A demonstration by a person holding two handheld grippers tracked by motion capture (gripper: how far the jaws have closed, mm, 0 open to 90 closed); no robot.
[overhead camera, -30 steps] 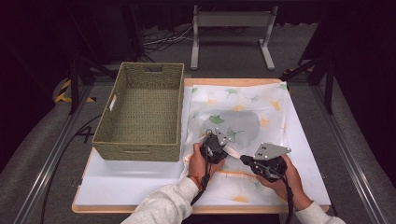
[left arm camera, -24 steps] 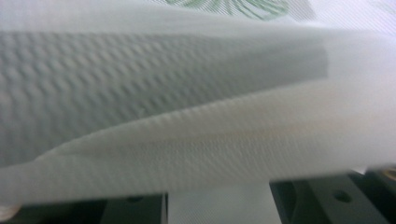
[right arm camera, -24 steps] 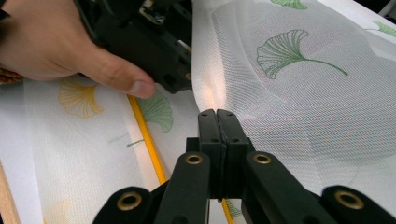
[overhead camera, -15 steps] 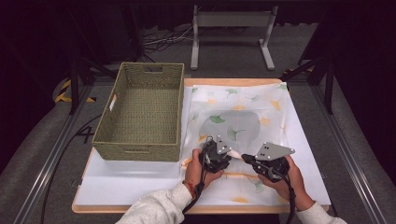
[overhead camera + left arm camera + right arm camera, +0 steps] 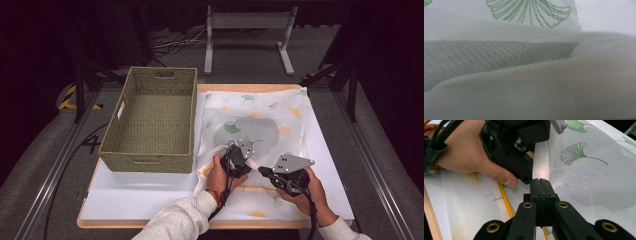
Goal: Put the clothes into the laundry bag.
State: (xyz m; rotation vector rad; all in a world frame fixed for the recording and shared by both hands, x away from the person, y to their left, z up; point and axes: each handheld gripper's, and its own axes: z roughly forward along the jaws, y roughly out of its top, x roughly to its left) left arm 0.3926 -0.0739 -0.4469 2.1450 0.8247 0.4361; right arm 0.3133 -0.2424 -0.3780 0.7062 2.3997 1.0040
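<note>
A white board point(image 5: 140, 195) (wooden-edged) carries a woven basket point(image 5: 150, 120) and, just beside the basket, a leaf-printed mesh cloth point(image 5: 260, 117).

i'm working in what is looking like a recording lab or test studio: black curtains are closing off the dark surroundings, a wooden board point(image 5: 215, 222) is sitting on grey carpet between metal rails point(image 5: 55, 172), loose cables point(image 5: 167, 42) are trailing across the floor, and a metal stand point(image 5: 247, 30) is standing beyond the table.
</note>
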